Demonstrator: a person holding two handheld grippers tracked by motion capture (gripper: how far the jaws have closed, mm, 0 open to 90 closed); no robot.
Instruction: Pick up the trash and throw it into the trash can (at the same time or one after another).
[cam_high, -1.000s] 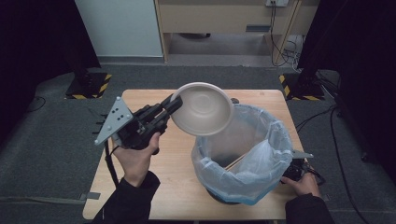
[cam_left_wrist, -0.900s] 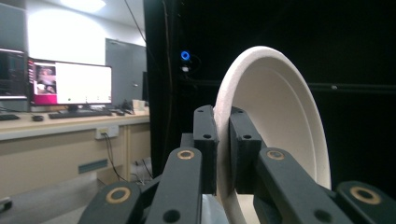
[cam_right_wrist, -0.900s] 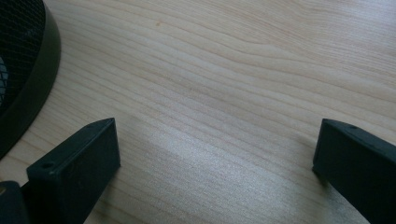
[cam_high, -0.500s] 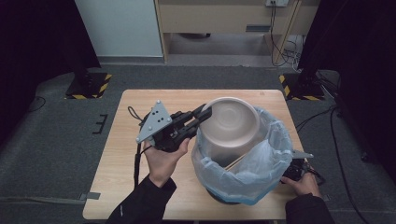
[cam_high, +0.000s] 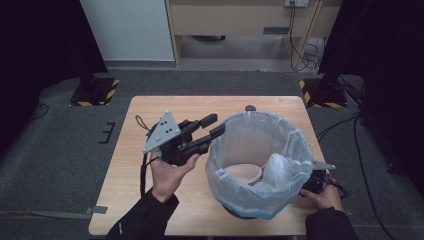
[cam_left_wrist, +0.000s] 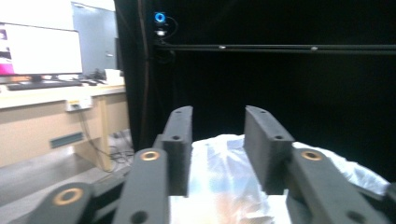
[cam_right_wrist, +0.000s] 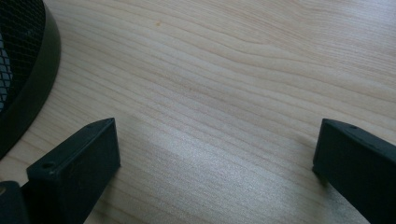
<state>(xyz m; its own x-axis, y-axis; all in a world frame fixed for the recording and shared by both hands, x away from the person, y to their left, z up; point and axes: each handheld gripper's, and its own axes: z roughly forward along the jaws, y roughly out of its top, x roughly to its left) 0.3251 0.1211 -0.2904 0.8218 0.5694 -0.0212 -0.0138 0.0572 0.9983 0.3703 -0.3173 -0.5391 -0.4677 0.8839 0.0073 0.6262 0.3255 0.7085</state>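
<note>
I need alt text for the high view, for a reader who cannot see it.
A person's left claw, open and empty, hangs beside a bag-lined bin on a wooden table. A tan bowl lies inside; the right claw rests by the bin's base.

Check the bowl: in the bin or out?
In. The bowl lies inside the lined bin; the left gripper is open and empty.

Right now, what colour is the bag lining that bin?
Pale translucent blue bag, best in the high view.

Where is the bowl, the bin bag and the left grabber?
bowl (cam_high: 243, 173), high view, on its rim inside the bin.
bin bag (cam_high: 252, 126), high view, on its far inner wall.
left gripper (cam_high: 214, 126), high view, between its fingertips.
</note>
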